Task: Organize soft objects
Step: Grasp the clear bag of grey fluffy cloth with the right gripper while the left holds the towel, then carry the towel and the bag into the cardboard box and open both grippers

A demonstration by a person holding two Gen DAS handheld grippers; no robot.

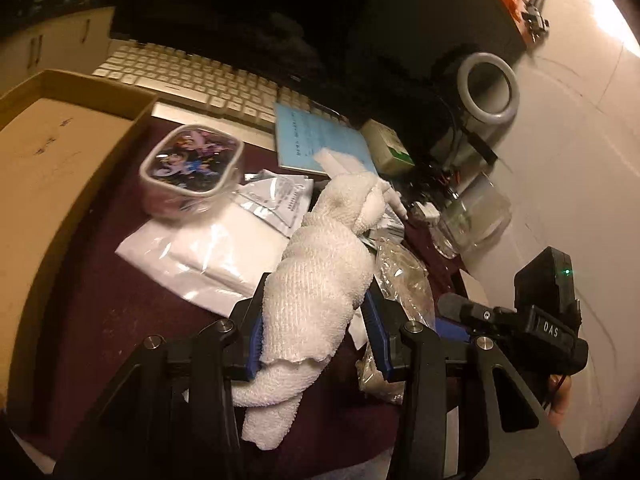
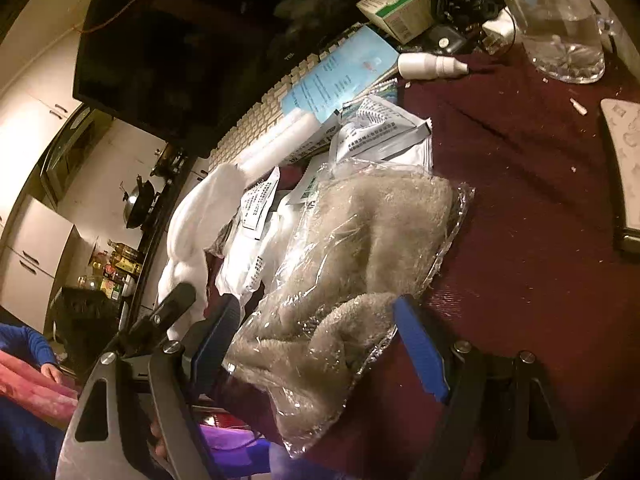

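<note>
The white towel (image 1: 316,280) is running from the middle of the left wrist view down to its lower edge, a rolled, knitted cloth lying across the dark red tablecloth (image 1: 100,300). It looks light and limp, so it is likely sagging at both ends wherever it is lifted; the thick middle of the roll seems the best place to take it. The left gripper (image 1: 316,328) is squeezing exactly there, its blue pads pressing into the cloth from both sides, pointing downward toward the table.

In the right wrist view a grey fluffy cloth in a clear plastic bag (image 2: 360,264) is filling the centre of the frame. The wrap looks slippery and crinkly, the contents soft, so a deep bite on the bulky lower end seems safest. The right gripper (image 2: 320,344) is tilting down over that end, its jaws standing wide apart on either side of the bag, not pressing it.
</note>
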